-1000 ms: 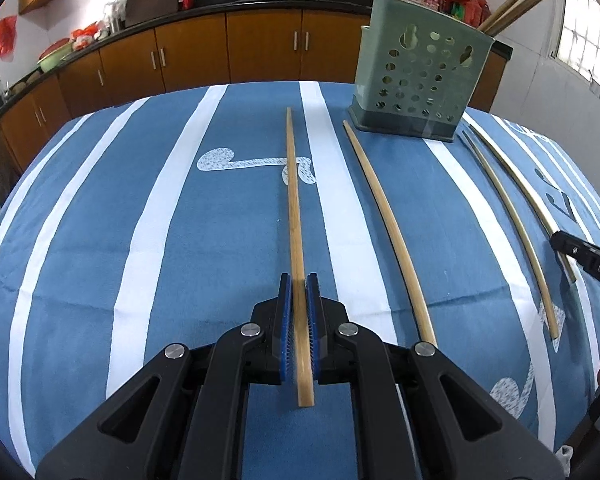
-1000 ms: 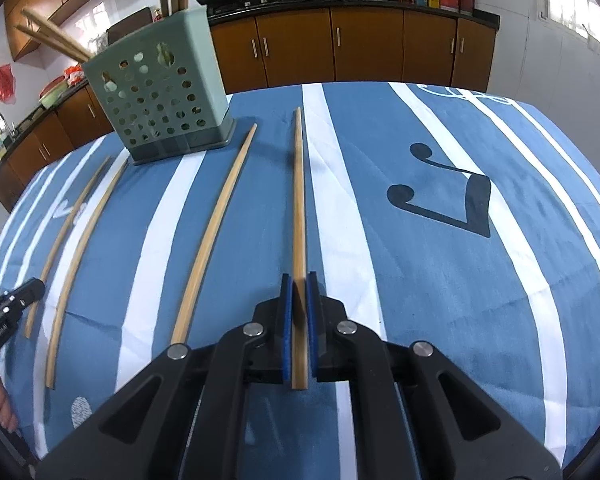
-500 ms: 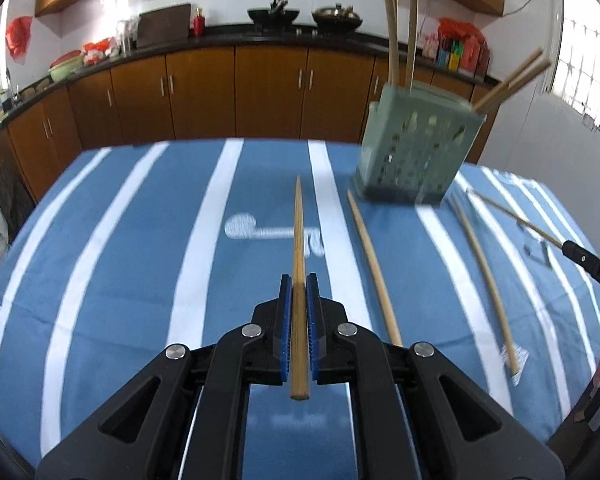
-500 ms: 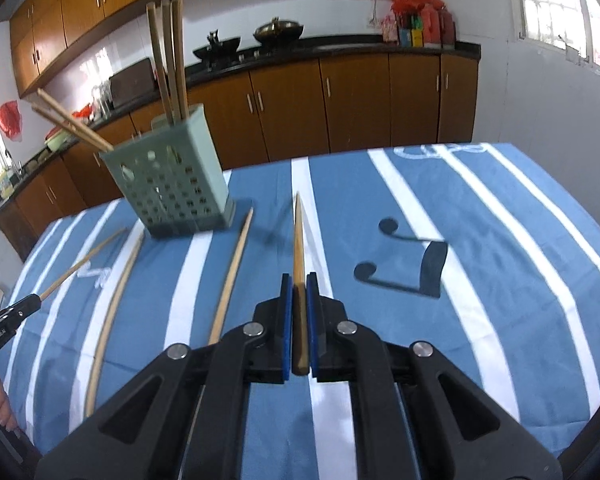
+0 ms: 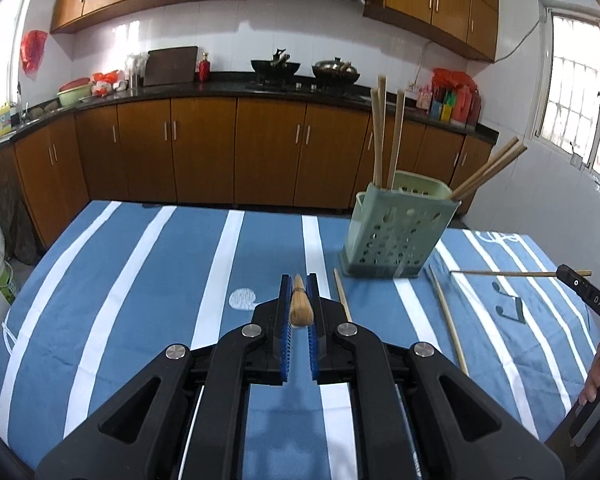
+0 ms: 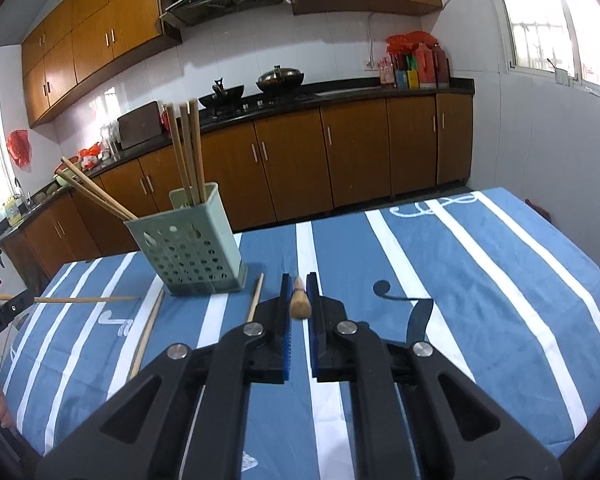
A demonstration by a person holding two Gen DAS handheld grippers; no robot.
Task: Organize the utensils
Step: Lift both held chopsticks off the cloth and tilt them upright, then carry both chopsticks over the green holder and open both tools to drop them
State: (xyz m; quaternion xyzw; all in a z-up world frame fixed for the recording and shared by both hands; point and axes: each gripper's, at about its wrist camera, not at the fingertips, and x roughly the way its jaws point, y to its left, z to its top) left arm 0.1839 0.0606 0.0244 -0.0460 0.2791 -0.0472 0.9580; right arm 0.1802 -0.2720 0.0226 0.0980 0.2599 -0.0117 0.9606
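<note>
My left gripper (image 5: 299,284) is shut on a bamboo chopstick (image 5: 300,308), held level and pointing forward, lifted off the table. My right gripper (image 6: 299,282) is shut on another bamboo chopstick (image 6: 299,305) in the same way. The green perforated utensil holder (image 5: 398,232) stands ahead to the right in the left wrist view and ahead to the left in the right wrist view (image 6: 188,240), with several chopsticks standing in it. The right gripper's chopstick shows in the left wrist view (image 5: 512,273), and the left one's in the right wrist view (image 6: 84,300).
Two loose chopsticks lie on the blue striped tablecloth (image 5: 140,280) near the holder's base, one (image 5: 342,296) just right of my left gripper and one (image 5: 448,320) further right. Kitchen cabinets (image 5: 204,152) line the wall beyond the table's far edge.
Both grippers have lifted their chopsticks off the table and tilted up to level. The view has swung from the tablecloth up to the kitchen.
</note>
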